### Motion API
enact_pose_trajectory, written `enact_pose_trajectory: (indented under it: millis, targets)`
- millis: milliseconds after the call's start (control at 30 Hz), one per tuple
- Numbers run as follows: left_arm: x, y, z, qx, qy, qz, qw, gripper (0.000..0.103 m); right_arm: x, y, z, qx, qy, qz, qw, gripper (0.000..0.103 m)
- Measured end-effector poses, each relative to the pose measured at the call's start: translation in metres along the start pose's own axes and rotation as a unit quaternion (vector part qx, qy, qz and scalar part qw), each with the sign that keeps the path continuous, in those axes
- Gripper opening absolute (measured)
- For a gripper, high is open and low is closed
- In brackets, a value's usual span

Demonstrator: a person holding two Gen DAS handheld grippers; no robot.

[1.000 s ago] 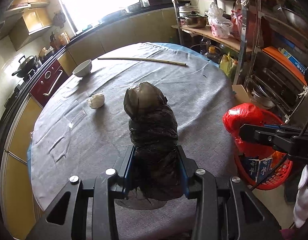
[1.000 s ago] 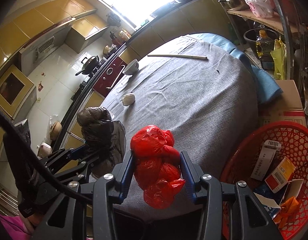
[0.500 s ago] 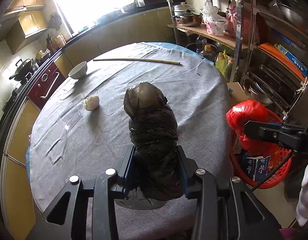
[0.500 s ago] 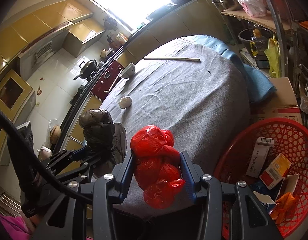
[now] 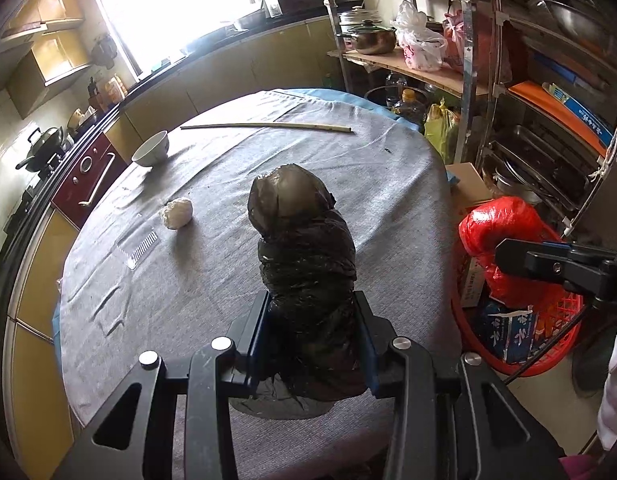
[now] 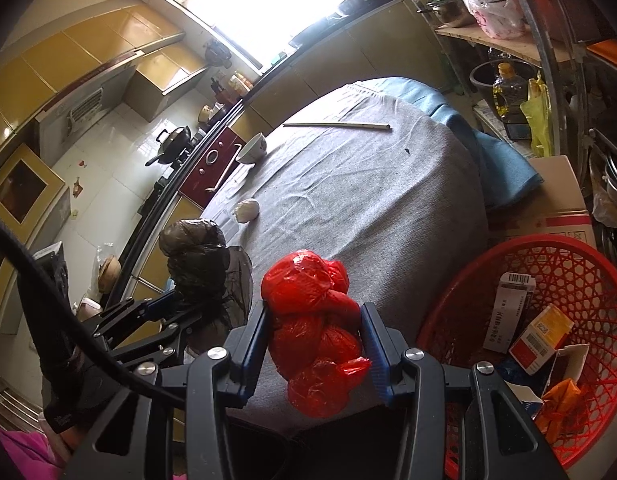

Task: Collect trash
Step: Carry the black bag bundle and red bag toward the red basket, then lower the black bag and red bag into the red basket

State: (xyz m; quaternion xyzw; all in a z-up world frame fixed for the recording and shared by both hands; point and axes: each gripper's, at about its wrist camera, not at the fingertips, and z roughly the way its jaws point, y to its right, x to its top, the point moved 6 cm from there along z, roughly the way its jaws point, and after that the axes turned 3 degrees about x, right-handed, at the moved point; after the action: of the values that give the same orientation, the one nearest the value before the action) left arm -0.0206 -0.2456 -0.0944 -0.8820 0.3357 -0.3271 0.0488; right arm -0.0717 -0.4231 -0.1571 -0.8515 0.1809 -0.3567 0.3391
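Observation:
My left gripper (image 5: pixel 310 324) is shut on a crumpled black plastic bag (image 5: pixel 304 256), held above the grey tablecloth (image 5: pixel 212 208). My right gripper (image 6: pixel 314 336) is shut on a knotted red plastic bag (image 6: pixel 312 320), at the table's near edge, left of the red mesh basket (image 6: pixel 548 272). In the left wrist view the red bag (image 5: pixel 496 232) hangs over the basket (image 5: pixel 520 356). The black bag (image 6: pixel 196 260) shows at left in the right wrist view. A white crumpled wad (image 5: pixel 177 213) lies on the cloth.
A white bowl (image 5: pixel 151 154), a long thin stick (image 5: pixel 268 125) and a clear comb (image 5: pixel 141 243) lie on the table. The basket holds several small cartons (image 6: pixel 524 320). A cardboard box (image 6: pixel 556 200) and a cluttered metal shelf (image 5: pixel 468 60) stand to the right.
The right gripper with the red bag has shifted a little to the right, toward the basket. The left gripper and black bag have stayed in place.

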Motion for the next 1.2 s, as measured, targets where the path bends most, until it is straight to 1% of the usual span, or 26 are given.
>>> enact_pose_trajectory:
  millis: [733, 1200]
  targets:
    - [0.010, 0.028, -0.001, -0.008, 0.013, 0.042, 0.9990, 0.041, -0.003, 0.018, -0.025, -0.015, 0.017, 0.022, 0.999, 0.048]
    - [0.011, 0.050, 0.008, -0.023, 0.004, 0.064, 0.9977, 0.041, -0.005, 0.037, -0.037, -0.036, 0.023, 0.040, 0.998, 0.048]
